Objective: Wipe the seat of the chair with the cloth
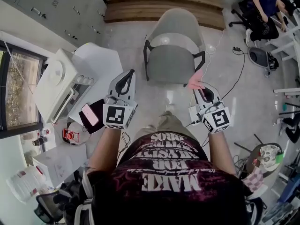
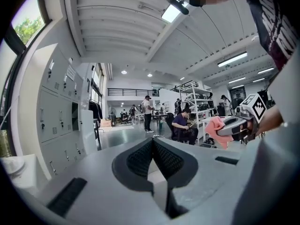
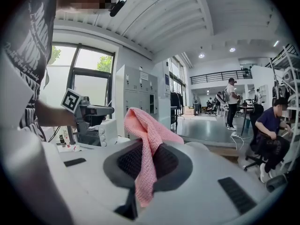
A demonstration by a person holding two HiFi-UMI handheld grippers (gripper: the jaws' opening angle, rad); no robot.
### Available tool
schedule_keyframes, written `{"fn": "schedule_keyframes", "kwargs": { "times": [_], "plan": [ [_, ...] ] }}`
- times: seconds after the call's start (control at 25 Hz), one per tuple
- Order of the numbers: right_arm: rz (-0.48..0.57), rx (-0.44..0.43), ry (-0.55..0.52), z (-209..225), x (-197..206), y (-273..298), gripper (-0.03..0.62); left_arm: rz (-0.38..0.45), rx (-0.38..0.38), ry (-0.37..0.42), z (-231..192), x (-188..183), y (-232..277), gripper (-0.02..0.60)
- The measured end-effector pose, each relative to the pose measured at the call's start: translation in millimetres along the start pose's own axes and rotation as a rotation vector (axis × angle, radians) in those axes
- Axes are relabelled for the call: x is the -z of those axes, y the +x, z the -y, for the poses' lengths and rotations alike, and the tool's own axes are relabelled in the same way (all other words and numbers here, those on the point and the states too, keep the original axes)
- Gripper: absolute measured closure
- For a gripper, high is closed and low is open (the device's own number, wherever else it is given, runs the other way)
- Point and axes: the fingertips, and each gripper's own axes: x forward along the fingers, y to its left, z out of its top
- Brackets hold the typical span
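The chair [image 1: 172, 60] stands on the floor ahead of me, with a grey seat and a pale curved back. Both grippers hover in front of it, short of the seat and level with each other. My right gripper [image 1: 201, 84] is shut on a pink cloth [image 1: 195, 80], which sticks up out of the jaws and droops over them [image 3: 146, 144]. My left gripper [image 1: 127, 76] is shut with nothing between its dark pads [image 2: 140, 158]. The left gripper view catches the right gripper with its cloth [image 2: 216, 128]. The right gripper view shows the left gripper [image 3: 91, 114].
A white table [image 1: 101, 60] at my left carries a white appliance [image 1: 56, 83] and a phone [image 1: 90, 115]. Cables [image 1: 240, 71] trail over the floor right of the chair. Wooden steps [image 1: 164, 3] lie behind it. A person [image 1: 265, 6] sits at the far right.
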Motion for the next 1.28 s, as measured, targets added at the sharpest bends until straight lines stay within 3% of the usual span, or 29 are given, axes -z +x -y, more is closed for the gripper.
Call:
{"fn": "schedule_keyframes", "kwargs": {
  "times": [0.28,0.48,0.8,1.2,1.28],
  "plan": [
    [-0.011,-0.043,0.034,55,6,30,0.562,-0.028,-0.037,0.000,-4,1,51,0.581],
    [-0.066,-0.091,0.053,82,37,54,0.562,-0.054,-0.063,-0.001,-1,18,76,0.581],
    [-0.154,-0.165,0.091,88,117,147,0.562,-0.131,-0.092,-0.031,-28,73,106,0.581],
    [-0.298,-0.193,0.154,84,241,295,0.562,-0.225,-0.035,-0.087,-72,175,156,0.581],
    [-0.331,-0.199,0.183,92,230,302,0.562,-0.256,-0.020,-0.083,-71,148,169,0.581]
  ]
}}
